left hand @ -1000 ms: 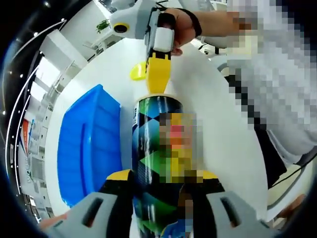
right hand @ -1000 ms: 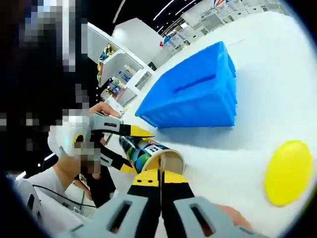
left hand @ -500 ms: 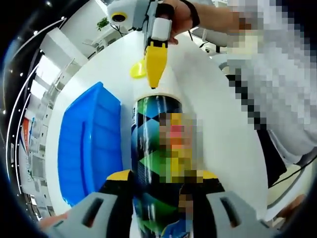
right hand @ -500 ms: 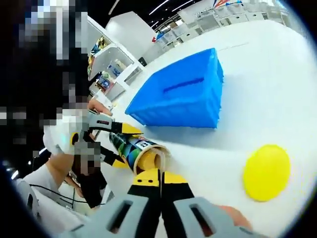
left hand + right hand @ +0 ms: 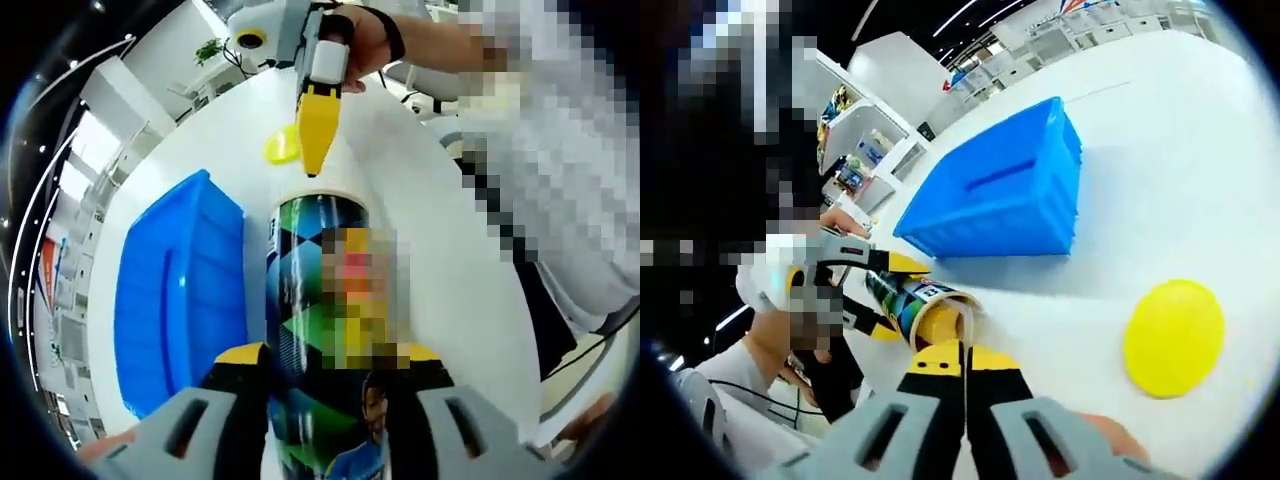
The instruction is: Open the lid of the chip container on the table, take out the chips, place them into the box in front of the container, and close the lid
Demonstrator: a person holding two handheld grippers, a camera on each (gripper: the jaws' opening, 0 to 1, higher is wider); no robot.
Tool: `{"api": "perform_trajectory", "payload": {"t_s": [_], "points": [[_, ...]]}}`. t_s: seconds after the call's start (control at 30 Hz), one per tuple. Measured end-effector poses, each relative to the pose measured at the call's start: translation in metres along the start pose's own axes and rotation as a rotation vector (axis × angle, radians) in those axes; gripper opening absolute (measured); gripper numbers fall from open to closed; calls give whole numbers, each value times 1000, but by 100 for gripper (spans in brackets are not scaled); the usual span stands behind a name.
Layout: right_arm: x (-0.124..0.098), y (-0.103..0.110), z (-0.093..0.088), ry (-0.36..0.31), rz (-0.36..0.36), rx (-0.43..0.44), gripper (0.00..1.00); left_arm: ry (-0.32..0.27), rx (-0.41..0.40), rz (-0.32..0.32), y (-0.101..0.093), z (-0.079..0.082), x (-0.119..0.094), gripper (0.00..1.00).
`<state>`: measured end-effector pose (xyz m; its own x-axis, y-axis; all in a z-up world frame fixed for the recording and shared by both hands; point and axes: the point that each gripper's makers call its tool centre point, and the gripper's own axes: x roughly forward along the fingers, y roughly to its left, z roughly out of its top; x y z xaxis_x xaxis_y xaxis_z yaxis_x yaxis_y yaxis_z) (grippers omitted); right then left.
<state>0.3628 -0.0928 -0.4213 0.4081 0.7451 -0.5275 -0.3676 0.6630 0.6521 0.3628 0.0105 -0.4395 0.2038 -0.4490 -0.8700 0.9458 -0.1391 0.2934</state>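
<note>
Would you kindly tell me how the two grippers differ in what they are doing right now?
The left gripper is shut on the chip container, holding its patterned body; the right gripper is shut on nothing, its jaws pressed together. The left is at the container's side; the right hangs over its open mouth. Both have yellow-and-black jaws.

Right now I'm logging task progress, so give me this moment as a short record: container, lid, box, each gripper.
container: chip can, lid off, mouth open, held tilted above the table
lid: yellow lid, lying on the table apart from the can
box: blue box, on the table beside the can
left gripper: left gripper, jaws clamped on the can's body
right gripper: right gripper, jaws together, holding nothing visible, tips just outside the can's mouth
chips: not visible outside the can
</note>
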Motion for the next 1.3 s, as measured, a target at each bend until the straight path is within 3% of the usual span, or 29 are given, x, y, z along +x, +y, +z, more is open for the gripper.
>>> {"api": "perform_trajectory", "payload": {"t_s": [0.67,0.93,1.17,1.23,1.27,1.3], "points": [[-12,-18,6,-8,-21,26,0,46,-30,-5,-2,-16,-6,46],[-8,-9,7,-8,-24,33,0,59,-39,-16,-4,-19,-6,46],[-3,-3,13,-80,5,-29,3,84,-50,-21,-3,-22,-6,46],[-2,-1,21,-142,23,-106,4,91,-50,-23,-3,-22,-6,46],[-18,-22,16,-171,36,-129,4,92,-48,-23,-4,-22,-6,46],[-22,-26,17,-197,49,-145,4,93,-50,-24,-4,-23,-6,46]]}}
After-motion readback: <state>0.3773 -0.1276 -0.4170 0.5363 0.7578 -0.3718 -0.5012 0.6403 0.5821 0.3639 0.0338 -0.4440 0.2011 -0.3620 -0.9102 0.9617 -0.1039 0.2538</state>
